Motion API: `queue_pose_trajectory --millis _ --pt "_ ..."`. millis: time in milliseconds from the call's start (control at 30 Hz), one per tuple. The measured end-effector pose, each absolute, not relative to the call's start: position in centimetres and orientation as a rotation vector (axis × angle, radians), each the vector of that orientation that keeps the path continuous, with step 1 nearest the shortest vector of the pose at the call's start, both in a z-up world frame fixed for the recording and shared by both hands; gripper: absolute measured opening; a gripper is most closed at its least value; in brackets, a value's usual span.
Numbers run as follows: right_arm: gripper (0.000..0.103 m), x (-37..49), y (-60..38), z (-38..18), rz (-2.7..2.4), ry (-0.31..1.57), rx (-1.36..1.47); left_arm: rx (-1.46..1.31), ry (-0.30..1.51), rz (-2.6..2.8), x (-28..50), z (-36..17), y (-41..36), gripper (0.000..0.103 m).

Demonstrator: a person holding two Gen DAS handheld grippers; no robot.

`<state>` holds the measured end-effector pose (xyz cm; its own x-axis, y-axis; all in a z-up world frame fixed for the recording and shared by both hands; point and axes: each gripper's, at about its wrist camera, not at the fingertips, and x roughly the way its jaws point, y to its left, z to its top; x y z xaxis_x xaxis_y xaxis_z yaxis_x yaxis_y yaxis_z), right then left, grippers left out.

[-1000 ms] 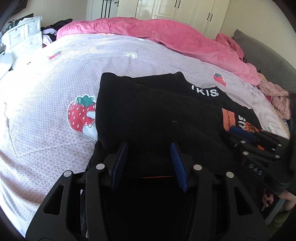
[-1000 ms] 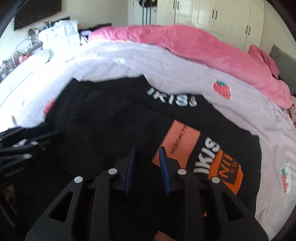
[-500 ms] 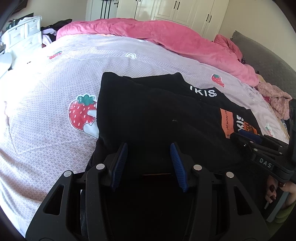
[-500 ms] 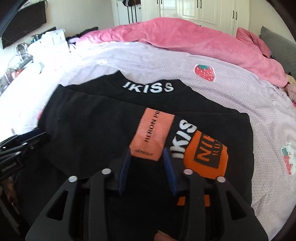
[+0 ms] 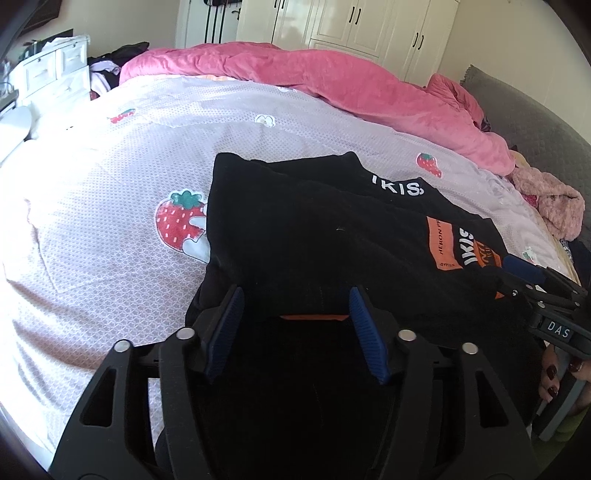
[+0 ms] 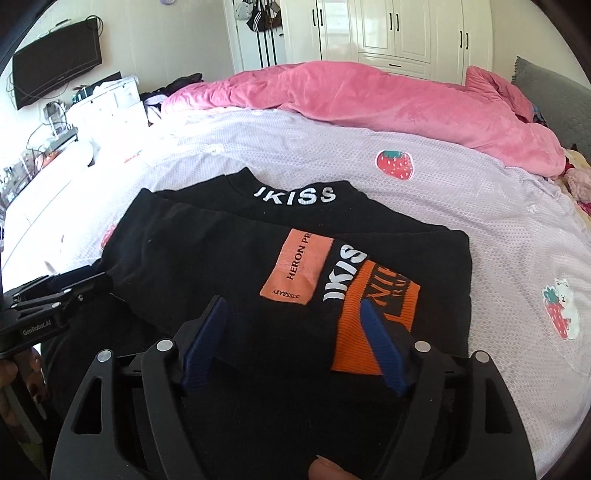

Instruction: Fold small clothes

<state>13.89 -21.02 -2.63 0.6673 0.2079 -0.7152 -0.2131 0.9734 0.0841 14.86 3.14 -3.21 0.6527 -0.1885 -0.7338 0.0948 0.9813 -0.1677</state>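
On a bed spread with a pale strawberry-print sheet [image 6: 461,206], a folded black garment [image 6: 207,258] lies near the closest edge, its white lettering and orange patch [image 6: 295,264] facing up. Much of it is hard to read: the black cloth swallows its own folds in shadow, the near hem disappears under both tools, and in the left wrist view the lettering is cut short by the fold.

The left gripper [image 5: 295,317] hovers at the garment's near left edge with its blue pads spread apart. Its jaws have just been opening, and cloth lies below the gap, though no pad presses on it. The right gripper [image 6: 291,328] stands wider still over the orange ribbed panel [image 6: 373,332]. Its jaws too have just been opening, and the fabric between them lies loose. Whether either pad brushes the cloth cannot be made out against the dark.

A fingertip [image 6: 325,469] pokes in at the bottom of the right wrist view. In the left wrist view, fingers with dark nails [image 5: 554,373] show at the right edge, mostly behind the other tool.

A rumpled pink duvet [image 6: 369,99] runs along the far side of the bed. White wardrobe doors [image 6: 399,29] stand behind it, a dark screen [image 6: 55,70] hangs on the left wall, and a grey headboard [image 5: 535,122] is clipped by the frame.
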Motion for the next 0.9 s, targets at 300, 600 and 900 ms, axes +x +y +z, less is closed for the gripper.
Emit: queue_pose_trajectory --millis 300,600,900 --pt "0.089 12.6 -21.9 -0.8 0.226 0.763 0.011 -0.127 0.793 -0.143 13.1 -0.9 3.6 0.084" --pt "0.090 10.8 -22.9 0.9 0.218 0.723 0.015 -0.107 0.739 -0.122 11.0 1.8 3.8 0.093" --pt "0.090 8.5 -24.3 2.2 0.204 0.688 0.014 -0.127 0.707 -0.065 8.8 3.7 6.1 0.093"
